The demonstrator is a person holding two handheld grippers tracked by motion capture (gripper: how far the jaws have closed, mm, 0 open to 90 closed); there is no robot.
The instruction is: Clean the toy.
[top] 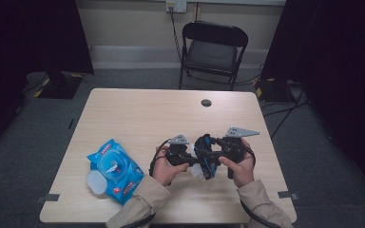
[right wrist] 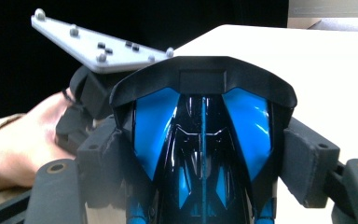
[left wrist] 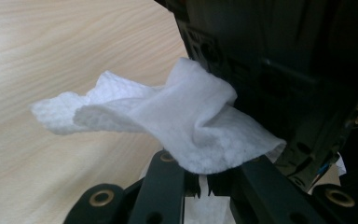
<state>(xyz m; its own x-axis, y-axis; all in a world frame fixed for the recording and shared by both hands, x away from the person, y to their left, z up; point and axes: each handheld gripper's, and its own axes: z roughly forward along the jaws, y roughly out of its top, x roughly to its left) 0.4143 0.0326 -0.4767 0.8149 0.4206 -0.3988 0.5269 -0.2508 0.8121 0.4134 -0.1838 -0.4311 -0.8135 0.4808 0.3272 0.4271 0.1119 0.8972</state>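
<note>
My right gripper is shut on a blue and black toy car, held a little above the table's front middle. In the right gripper view the car sits nose-up between the two grey pads. My left gripper is shut on a crumpled white wipe right beside the car. In the left gripper view the wipe hangs out of the closed jaws of that gripper and touches the car's dark body. The left gripper's grey plate and a hand show behind the car.
A blue pack of wet wipes lies at the table's front left with its round lid open. The light wooden table has a cable hole near its far edge. A black folding chair stands beyond the table.
</note>
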